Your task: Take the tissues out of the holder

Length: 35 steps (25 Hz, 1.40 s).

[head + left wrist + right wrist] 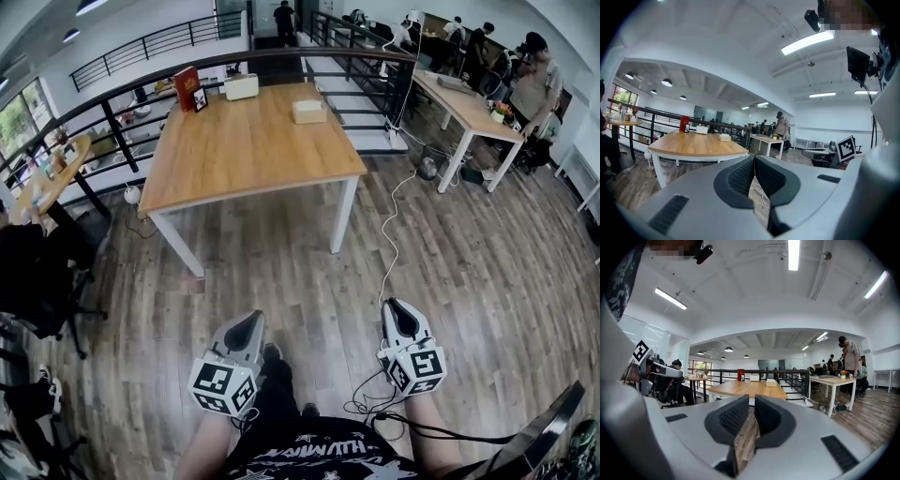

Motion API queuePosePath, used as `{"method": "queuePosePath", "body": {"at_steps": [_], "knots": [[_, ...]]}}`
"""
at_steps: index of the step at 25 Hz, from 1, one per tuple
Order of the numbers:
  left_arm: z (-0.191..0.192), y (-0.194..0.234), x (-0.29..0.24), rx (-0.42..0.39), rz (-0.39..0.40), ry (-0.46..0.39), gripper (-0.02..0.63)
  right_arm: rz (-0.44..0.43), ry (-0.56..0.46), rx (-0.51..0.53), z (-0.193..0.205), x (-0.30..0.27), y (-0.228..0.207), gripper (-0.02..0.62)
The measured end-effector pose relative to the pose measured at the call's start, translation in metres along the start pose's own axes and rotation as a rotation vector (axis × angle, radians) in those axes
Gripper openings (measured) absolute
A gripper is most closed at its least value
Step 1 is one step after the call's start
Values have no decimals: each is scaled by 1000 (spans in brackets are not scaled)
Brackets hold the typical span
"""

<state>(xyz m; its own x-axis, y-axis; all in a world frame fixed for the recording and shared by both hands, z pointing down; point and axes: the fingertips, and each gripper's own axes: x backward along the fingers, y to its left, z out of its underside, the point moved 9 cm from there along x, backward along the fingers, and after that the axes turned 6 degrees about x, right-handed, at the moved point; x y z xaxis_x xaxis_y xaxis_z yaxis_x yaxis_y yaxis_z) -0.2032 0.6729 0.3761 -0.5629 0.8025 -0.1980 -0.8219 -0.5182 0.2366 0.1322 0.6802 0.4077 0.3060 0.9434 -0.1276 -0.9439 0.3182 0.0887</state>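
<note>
The tissue holder (308, 111) is a small beige box on the far right part of a wooden table (253, 159). It shows small and distant in the left gripper view (724, 137) and the right gripper view (771, 383). Both grippers hang low over the wooden floor, well short of the table. My left gripper (246, 323) (753, 161) is shut, pads meeting at the tips, nothing held. My right gripper (398, 309) (751, 401) is shut to a thin slit, with nothing between its pads.
A white box (241, 86) and a red stand (187, 89) sit at the table's far edge, by a black railing (141, 89). A cable (389, 234) trails across the floor. People work at a second desk (469, 108) to the right. A round table (47, 178) stands left.
</note>
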Motion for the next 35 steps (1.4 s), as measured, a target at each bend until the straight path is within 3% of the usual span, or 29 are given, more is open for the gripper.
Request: {"method": "queuePosePath", "body": {"at_steps": [11,35], "knots": [[-16,52,-94,12,83,25,14,41,35,1,-1,-72,-26,26],[-113,226,-290,16,168,42,14,102,63,-10,-51,-319,-62,18]]}}
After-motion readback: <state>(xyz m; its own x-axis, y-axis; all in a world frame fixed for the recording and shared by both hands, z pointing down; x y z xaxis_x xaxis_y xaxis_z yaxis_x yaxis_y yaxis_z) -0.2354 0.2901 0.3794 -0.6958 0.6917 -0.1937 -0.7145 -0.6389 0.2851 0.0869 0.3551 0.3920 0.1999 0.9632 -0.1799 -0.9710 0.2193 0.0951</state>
